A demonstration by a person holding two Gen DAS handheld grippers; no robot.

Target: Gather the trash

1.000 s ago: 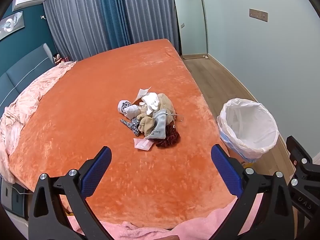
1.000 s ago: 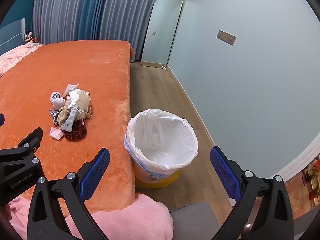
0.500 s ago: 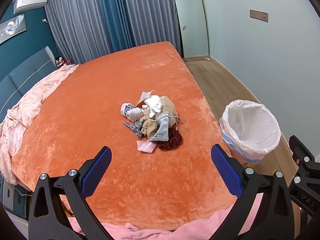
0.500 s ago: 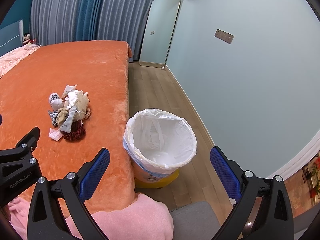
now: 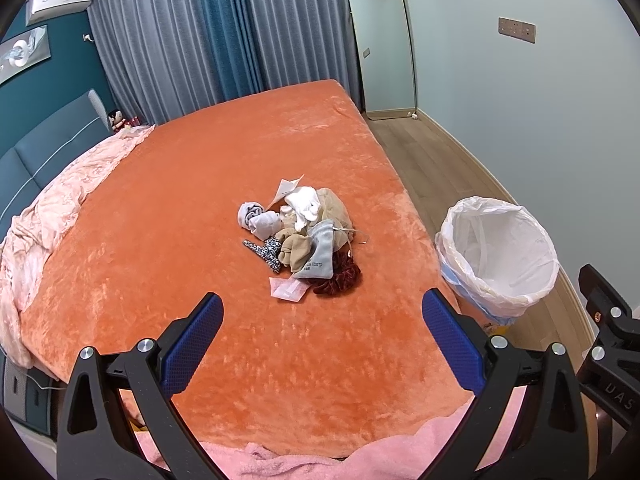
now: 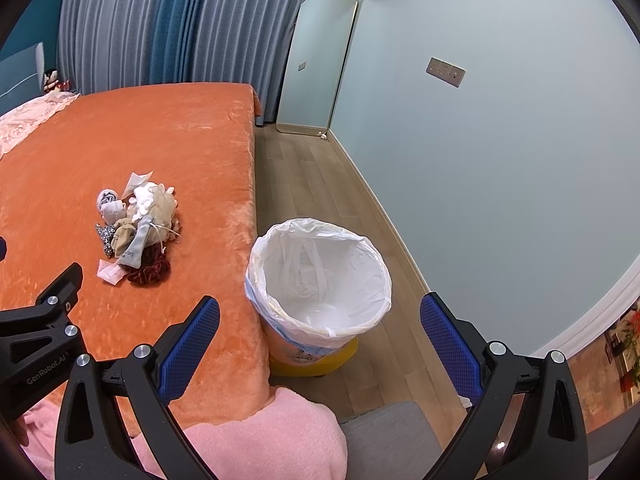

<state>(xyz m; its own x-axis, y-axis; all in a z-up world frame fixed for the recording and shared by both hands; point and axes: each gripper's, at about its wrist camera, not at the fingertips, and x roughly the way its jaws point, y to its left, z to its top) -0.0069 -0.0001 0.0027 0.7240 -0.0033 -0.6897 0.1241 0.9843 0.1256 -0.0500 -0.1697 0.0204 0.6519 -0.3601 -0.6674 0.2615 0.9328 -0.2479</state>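
Trash, a small heap of mixed scraps (image 5: 300, 236), lies near the middle of the orange plush bed cover (image 5: 200, 184), at 12 o'clock from the left gripper (image 5: 322, 344). The heap includes a flat pink wrapper (image 5: 288, 289) at its near edge, a grey drawstring pouch (image 5: 318, 256), a dark red scrunchie (image 5: 340, 276) and crumpled white paper (image 5: 304, 202).

The white-lined waste bin (image 6: 318, 276) stands on the wooden floor (image 6: 316, 176), just beside the bed edge, at 12 o'clock from the right gripper (image 6: 320, 344). Its liner appears empty.

Both grippers have their blue-padded fingers (image 5: 194, 344) spread wide and grasp nothing.

Progress: judged at the start. No item has been collected; the whole heap remains to be transferred to the bin.
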